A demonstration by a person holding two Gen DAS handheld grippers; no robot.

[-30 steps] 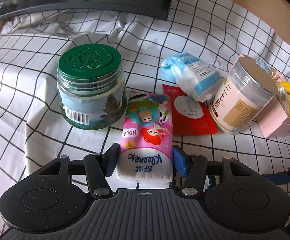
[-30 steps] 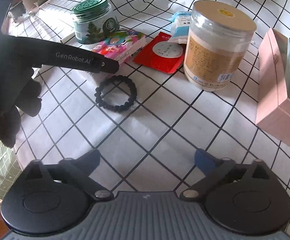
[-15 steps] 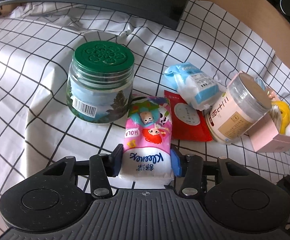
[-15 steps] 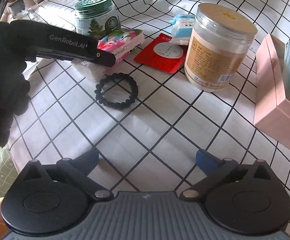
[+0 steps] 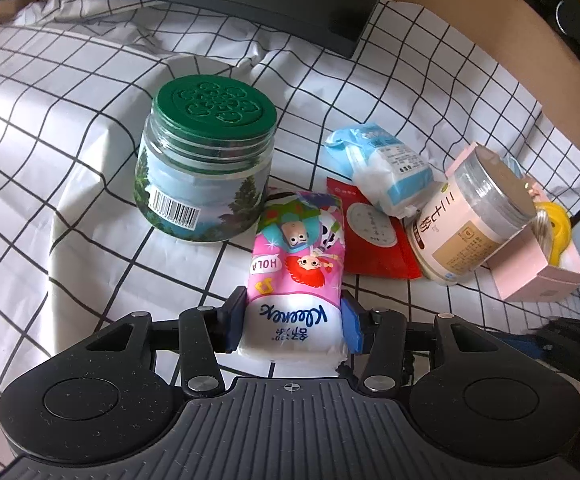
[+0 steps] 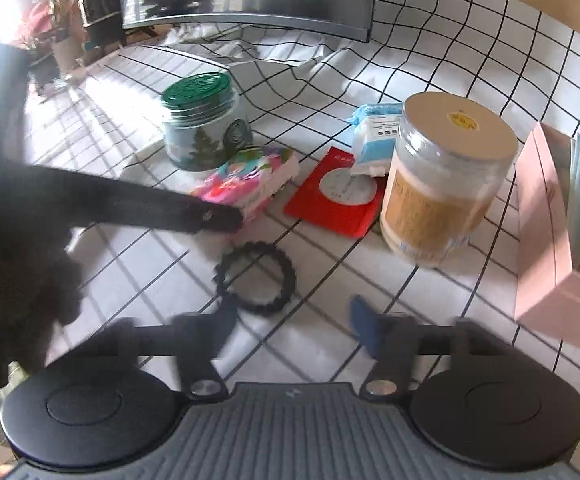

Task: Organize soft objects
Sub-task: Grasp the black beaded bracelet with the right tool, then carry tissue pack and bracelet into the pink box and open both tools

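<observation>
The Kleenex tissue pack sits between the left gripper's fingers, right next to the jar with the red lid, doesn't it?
Nearly: the lid is green, not red. The left wrist view shows the Kleenex tissue pack between the left gripper's fingers, beside the green-lidded jar.

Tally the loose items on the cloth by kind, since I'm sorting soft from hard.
Soft packs: 2, Kleenex and blue pack
Jars: 2, green-lid jar and tan jar
Flat red packet: 1
Pink box: 1
Black bracelet: 1
Total: 7
</observation>
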